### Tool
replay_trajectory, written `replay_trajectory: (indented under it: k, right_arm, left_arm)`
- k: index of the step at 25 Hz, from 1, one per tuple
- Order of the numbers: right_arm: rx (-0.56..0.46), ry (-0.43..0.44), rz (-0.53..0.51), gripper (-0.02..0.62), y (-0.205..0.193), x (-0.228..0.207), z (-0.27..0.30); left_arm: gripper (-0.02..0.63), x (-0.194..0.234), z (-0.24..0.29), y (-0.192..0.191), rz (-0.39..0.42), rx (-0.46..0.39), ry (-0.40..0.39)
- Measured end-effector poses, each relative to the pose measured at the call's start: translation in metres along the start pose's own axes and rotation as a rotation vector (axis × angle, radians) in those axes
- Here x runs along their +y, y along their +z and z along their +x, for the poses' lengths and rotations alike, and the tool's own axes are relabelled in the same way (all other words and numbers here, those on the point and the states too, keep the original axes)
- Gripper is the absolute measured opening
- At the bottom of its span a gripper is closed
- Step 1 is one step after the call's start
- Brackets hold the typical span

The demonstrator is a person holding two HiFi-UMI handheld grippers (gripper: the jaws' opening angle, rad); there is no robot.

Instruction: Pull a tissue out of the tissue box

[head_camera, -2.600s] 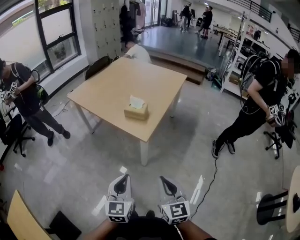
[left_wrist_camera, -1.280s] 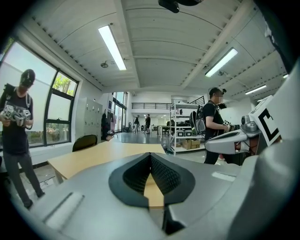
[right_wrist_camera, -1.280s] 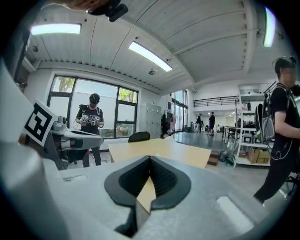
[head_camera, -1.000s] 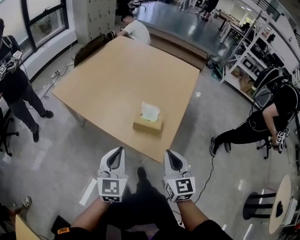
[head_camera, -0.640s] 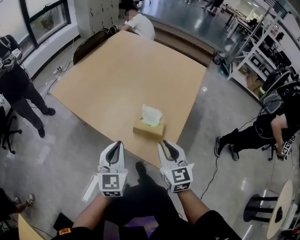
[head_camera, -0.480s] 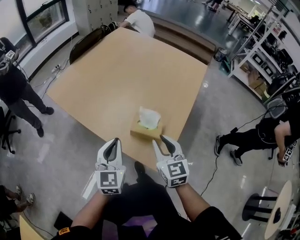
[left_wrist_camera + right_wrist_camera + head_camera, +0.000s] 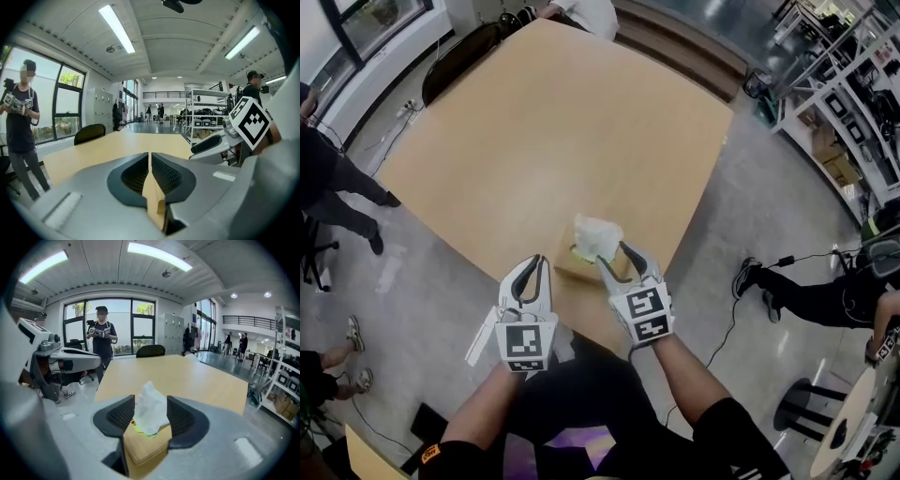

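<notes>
A tan tissue box [image 7: 574, 266] sits near the front edge of the wooden table [image 7: 553, 131], with a white tissue [image 7: 598, 235] sticking up from it. My right gripper [image 7: 612, 257] reaches over the box. Its jaws are opening, one on each side of the tissue [image 7: 149, 414], and the pads do not press on it. The box top [image 7: 146, 446] shows below them. My left gripper [image 7: 538, 265] hangs just left of the box, in front of the table edge, jaws shut with nothing held [image 7: 150, 165].
A person [image 7: 323, 173] stands on the floor at the left, and another [image 7: 825, 300] crouches at the right. A dark chair [image 7: 461, 52] is at the table's far left corner. Metal shelves [image 7: 848, 66] fill the right. A round table [image 7: 853, 427] is at the lower right.
Both grippers moved forward and down to the table's front edge. The right gripper's jaws went from shut to open and now stand on either side of the tissue. The left stays shut.
</notes>
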State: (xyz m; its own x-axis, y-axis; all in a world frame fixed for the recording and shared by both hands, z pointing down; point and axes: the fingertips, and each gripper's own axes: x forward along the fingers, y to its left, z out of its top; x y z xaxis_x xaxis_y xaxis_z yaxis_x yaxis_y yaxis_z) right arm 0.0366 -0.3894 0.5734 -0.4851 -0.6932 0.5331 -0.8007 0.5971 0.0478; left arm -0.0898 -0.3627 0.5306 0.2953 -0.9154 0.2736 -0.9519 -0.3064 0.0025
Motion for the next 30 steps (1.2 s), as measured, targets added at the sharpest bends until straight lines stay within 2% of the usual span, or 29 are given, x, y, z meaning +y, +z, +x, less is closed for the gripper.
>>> replay_trajectory:
  k: [7,16,26,30]
  right_arm:
    - [0.123,0.065,0.003,0.222,-0.030,-0.009,0.034]
    - [0.222,0.108,-0.036,0.212,-0.049,0.006,0.046]
    - [0.250,0.048,-0.100,0.027,-0.057,0.011,0.046]
    - [0.241,0.045,-0.093,0.003,-0.054,0.013,0.046]
  left_arm:
    - [0.040,0.000,0.032,-0.025,-0.004,0.057,-0.006]
    - [0.038,0.002,0.046,-0.039,-0.005,0.098,-0.016]
    - [0.034,-0.001,0.036,-0.053,-0.006,0.117,-0.036]
    - [0.029,-0.001,0.035,-0.056,-0.006,0.119,-0.044]
